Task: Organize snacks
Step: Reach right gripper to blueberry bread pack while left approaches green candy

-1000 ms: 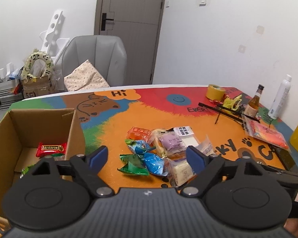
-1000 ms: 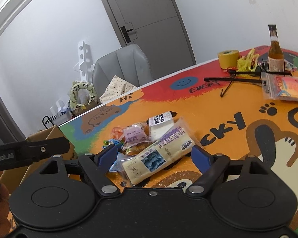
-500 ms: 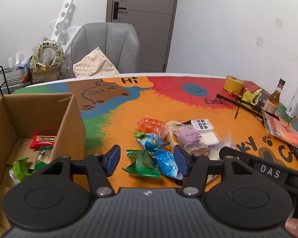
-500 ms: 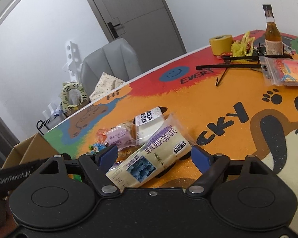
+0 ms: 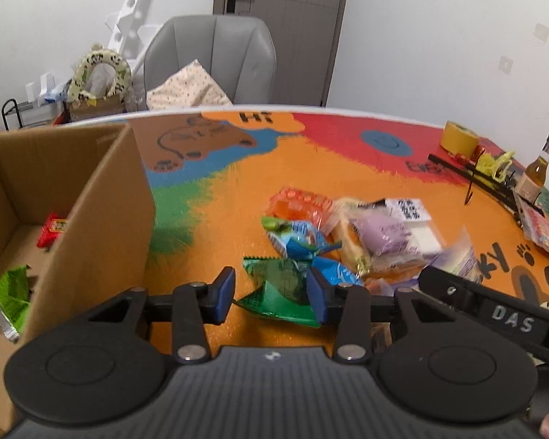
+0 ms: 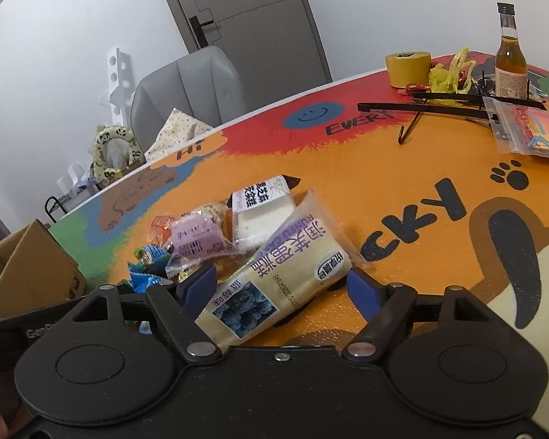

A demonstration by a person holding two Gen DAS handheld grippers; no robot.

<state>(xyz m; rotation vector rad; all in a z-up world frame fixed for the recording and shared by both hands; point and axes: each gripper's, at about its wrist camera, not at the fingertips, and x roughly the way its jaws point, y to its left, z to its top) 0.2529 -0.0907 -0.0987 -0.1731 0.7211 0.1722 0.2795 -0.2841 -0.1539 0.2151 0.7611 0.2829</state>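
Observation:
A pile of wrapped snacks lies on the colourful table. My left gripper hangs low over the pile's near edge. Its jaws are closing with a green packet between the blue pads, which do not clearly press on it. My right gripper straddles a long pale packet with a blueberry picture; its jaws are closing too, with gaps on both sides. An open cardboard box stands at the left, holding a red snack and a green packet.
At the far right of the table are a yellow tape roll, a glass bottle, a black wire stand and a clear bag of colourful items. A grey chair stands behind the table. Bare orange tabletop lies between box and pile.
My left gripper has come down towards the pile and its jaws have narrowed around the green packet. My right gripper has sunk closer to the long packet and its jaws have narrowed slightly.

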